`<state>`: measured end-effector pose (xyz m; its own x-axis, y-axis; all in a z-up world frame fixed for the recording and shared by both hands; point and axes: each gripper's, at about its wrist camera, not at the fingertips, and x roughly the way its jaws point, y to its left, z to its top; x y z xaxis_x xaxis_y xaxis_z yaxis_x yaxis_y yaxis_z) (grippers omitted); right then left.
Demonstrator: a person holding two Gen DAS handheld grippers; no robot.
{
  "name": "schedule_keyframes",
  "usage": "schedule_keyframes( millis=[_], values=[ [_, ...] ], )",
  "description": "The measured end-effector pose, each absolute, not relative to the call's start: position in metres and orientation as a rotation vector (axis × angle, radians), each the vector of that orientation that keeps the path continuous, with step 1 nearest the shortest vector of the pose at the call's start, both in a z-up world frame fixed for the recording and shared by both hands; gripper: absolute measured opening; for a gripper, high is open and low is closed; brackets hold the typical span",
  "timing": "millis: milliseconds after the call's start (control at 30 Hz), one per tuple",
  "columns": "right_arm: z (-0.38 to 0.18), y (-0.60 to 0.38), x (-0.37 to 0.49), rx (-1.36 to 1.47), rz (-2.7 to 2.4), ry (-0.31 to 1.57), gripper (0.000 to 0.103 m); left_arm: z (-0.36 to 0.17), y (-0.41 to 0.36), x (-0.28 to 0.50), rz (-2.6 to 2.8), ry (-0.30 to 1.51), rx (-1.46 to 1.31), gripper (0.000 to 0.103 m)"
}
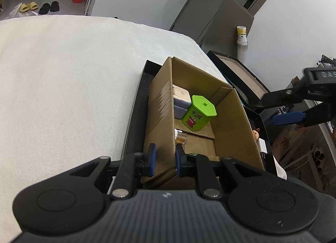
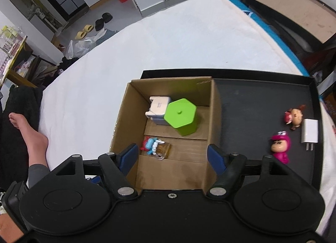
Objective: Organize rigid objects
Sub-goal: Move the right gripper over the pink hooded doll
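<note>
A cardboard box [image 2: 214, 116] stands at the left of a black tray [image 2: 252, 106] on a white bed. Inside it are a green hexagonal tin [image 2: 181, 116], a white-and-lilac case [image 2: 158, 106], and a blue-and-red toy with a small amber mug [image 2: 156, 147]. My left gripper [image 1: 164, 156] is shut on the box's left wall [image 1: 159, 121]. My right gripper [image 2: 173, 154] is open and empty, above the box's near end; it also shows in the left wrist view [image 1: 271, 110]. On the tray's right lie a pink figure [image 2: 280, 146], a brown-and-red figure [image 2: 295, 116] and a white charger [image 2: 309, 131].
The white bed [image 2: 168, 43] spreads left and behind the tray. A person's bare foot [image 2: 27, 129] rests at the bed's left edge. Another black tray with cardboard [image 2: 294, 11] lies beyond the bed at right. Slippers and bags are on the floor far off.
</note>
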<state>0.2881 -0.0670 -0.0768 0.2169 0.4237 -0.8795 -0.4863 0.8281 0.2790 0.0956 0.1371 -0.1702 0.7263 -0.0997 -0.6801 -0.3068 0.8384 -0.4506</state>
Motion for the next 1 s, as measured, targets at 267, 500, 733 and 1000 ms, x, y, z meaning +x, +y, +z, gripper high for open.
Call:
schedule_keyframes(
  millis=[267, 500, 733, 1000],
  values=[
    [-0.061, -0.097, 0.292, -0.1, 0.594, 1.136, 0.08, -0.17, 0.136, 0.096, 0.121, 0.759, -0.575, 0.017],
    [-0.061, -0.122, 0.298, -0.109, 0.544, 1.124, 0.08, -0.171, 0.137, 0.095, 0.122, 0.759, -0.579, 0.017],
    [-0.077, -0.141, 0.304, -0.13, 0.498, 1.129, 0.081, -0.17, 0.136, 0.095, 0.123, 0.757, -0.572, 0.017],
    [-0.1, -0.157, 0.312, -0.156, 0.453, 1.147, 0.08, -0.169, 0.135, 0.094, 0.127, 0.756, -0.569, 0.017]
  ],
)
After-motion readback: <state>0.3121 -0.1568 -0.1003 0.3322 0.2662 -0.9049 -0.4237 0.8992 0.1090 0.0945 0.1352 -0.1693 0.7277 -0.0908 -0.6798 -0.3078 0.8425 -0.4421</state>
